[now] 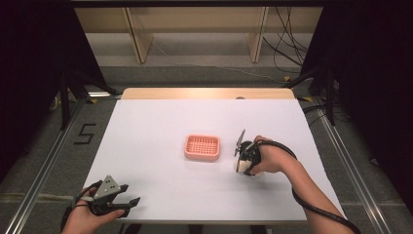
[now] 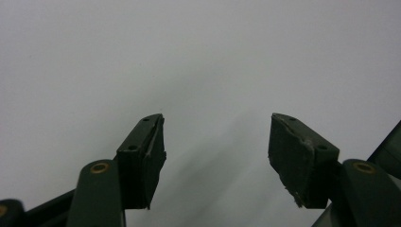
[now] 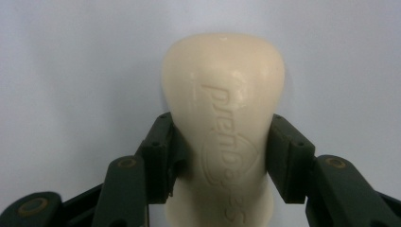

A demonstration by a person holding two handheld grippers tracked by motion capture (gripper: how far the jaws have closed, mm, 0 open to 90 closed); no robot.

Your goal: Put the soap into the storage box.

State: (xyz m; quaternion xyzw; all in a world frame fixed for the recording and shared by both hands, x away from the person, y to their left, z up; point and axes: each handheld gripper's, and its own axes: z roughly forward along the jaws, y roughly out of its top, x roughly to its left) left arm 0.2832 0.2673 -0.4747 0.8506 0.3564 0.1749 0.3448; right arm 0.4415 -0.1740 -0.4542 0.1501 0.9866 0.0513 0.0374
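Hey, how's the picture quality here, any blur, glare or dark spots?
High view: table evenly lit, surroundings dark. Right gripper view: soap bar fairly sharp, embossed lettering visible, small highlight on top. Left gripper view: fingers soft, faint shadows on the white surface.

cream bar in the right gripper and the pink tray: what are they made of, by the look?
Bar: looks like soap. Cream, waxy matte with a faint sheen, rounded edges, lettering moulded into its face. Right gripper clamps its waist.
Tray: probably moulded plastic. Uniform salmon pink, smooth rounded rim, slotted grid floor; a soap dish, likely.
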